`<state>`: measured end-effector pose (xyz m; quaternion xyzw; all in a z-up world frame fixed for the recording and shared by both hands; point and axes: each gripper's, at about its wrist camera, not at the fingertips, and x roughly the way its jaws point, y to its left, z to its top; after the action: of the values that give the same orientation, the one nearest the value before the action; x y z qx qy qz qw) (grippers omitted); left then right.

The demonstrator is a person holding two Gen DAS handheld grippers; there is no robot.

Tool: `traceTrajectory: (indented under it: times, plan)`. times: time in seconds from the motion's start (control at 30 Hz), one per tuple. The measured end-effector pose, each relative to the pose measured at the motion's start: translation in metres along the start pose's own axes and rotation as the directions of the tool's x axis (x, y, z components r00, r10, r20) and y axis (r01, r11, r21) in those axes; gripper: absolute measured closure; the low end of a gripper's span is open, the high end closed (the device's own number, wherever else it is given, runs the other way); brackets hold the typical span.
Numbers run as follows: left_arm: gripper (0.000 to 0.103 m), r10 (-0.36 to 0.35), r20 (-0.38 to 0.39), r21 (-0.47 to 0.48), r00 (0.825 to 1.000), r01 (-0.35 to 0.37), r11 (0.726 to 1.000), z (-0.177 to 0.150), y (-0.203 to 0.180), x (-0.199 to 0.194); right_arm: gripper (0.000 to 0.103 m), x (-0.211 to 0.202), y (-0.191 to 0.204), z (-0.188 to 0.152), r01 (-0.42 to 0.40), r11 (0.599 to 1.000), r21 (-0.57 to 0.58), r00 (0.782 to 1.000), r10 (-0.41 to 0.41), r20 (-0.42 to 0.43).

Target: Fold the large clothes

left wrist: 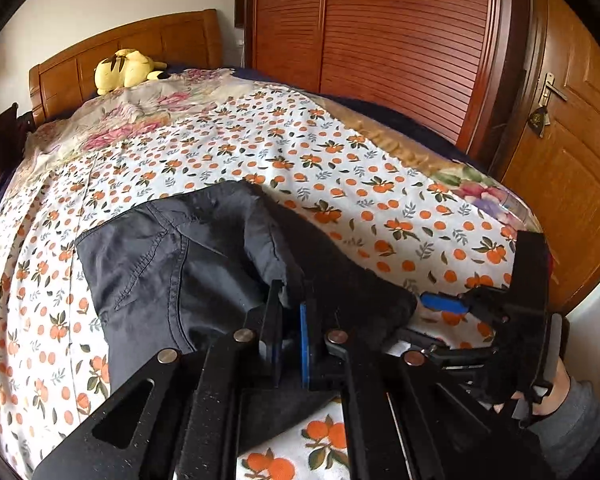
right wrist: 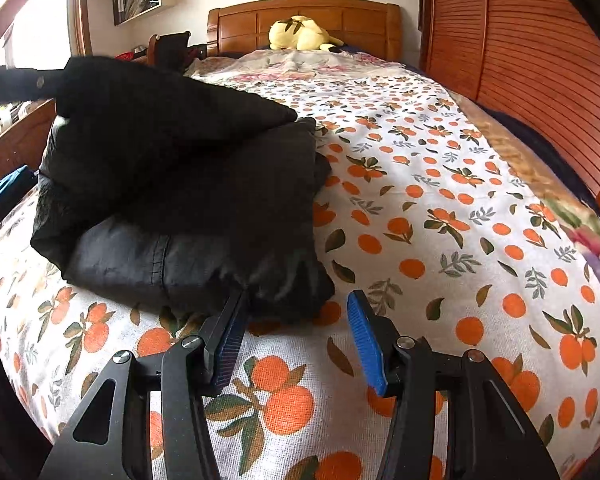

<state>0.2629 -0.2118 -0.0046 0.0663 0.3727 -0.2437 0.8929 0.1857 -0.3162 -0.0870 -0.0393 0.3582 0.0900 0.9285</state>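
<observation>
Left wrist view: your left gripper (left wrist: 290,320) is clamped on a fold of the dark trousers (left wrist: 172,264), jaws nearly together with cloth pinched between the blue pads (left wrist: 305,344). Trousers sit lower centre of the frame, on the orange-print sheet (left wrist: 260,148), seam stitching visible on the left part. Your right gripper (left wrist: 444,305) shows at lower right of this frame, one blue pad just beside the trousers' right edge, apart from the cloth as far as you can see here.

Right wrist view: right gripper (right wrist: 296,332) has its jaws spread wide, nothing between them. Left finger (right wrist: 228,336) tip sits at the near edge of the trousers (right wrist: 204,200); can't tell if it touches. Trousers are bunched in a thick folded pile at centre left of the frame, one part lifted toward upper left.

Background: yellow plush toy (right wrist: 300,34) by the wooden headboard (right wrist: 304,10) at top centre, slatted wardrobe (right wrist: 532,60) along the right edge.
</observation>
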Motion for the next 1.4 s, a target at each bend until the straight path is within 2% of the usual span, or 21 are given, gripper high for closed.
traceTrajectory:
  times: [0.1,0.2,0.27,0.3,0.33,0.43,0.67,0.83,1.1,1.17,1.2,1.23,1.4]
  plan:
    - [0.096,-0.011,0.001,-0.010,1.000,0.011,1.000,-0.001,0.005,-0.008,0.050,0.001,-0.004,0.002,-0.006,1.000,0.003,1.000,0.006,0.007]
    - [0.093,-0.010,0.037,-0.014,0.999,0.011,1.000,-0.005,0.010,-0.023,0.050,0.000,-0.003,0.004,-0.012,1.000,0.006,1.000,0.012,0.022]
    - [0.084,-0.007,0.080,0.000,0.997,0.007,1.000,-0.008,0.014,-0.040,0.050,-0.001,-0.002,0.005,-0.016,1.000,0.007,0.999,0.016,0.033]
    - [0.069,0.001,0.101,0.009,0.995,-0.002,1.000,-0.009,0.016,-0.049,0.050,0.000,-0.002,0.005,-0.021,1.000,0.011,0.999,0.021,0.035]
    - [0.063,0.015,0.131,0.017,0.991,-0.017,1.000,-0.012,0.018,-0.060,0.050,0.000,-0.003,0.006,-0.032,0.999,0.021,0.999,0.031,0.035]
    - [0.063,0.076,0.172,0.020,0.982,-0.081,0.997,-0.021,0.030,-0.080,0.050,0.005,-0.007,0.008,-0.052,0.997,0.049,0.998,0.050,0.038]
    - [0.062,0.114,0.161,-0.045,0.980,-0.108,0.993,-0.052,0.073,-0.093,0.050,0.000,-0.022,0.033,-0.047,0.993,0.109,0.997,0.040,0.068]
    - [0.062,0.146,0.111,-0.073,0.983,-0.139,0.988,-0.076,0.099,-0.082,0.050,-0.012,-0.017,0.066,-0.021,0.997,0.074,0.995,0.014,0.096]
    - [0.060,0.157,0.120,-0.135,0.980,-0.140,0.981,-0.107,0.126,-0.083,0.050,-0.032,0.032,0.130,-0.062,0.997,-0.045,0.987,0.068,0.143]
    - [0.045,0.169,0.124,-0.158,0.978,-0.148,0.976,-0.114,0.133,-0.084,0.050,-0.035,0.047,0.142,-0.092,0.993,-0.068,0.983,0.101,0.151]
    - [0.029,0.174,0.128,-0.170,0.976,-0.151,0.974,-0.117,0.137,-0.086,0.050,-0.034,0.055,0.147,-0.111,0.990,-0.082,0.982,0.122,0.146]
    - [0.020,0.171,0.137,-0.188,0.976,-0.144,0.971,-0.121,0.143,-0.088,0.050,-0.032,0.064,0.151,-0.129,0.987,-0.099,0.981,0.142,0.134]
    - [0.020,0.176,0.145,-0.224,0.974,-0.141,0.964,-0.133,0.161,-0.094,0.050,-0.002,0.090,0.160,-0.176,0.973,-0.146,0.982,0.185,0.044]
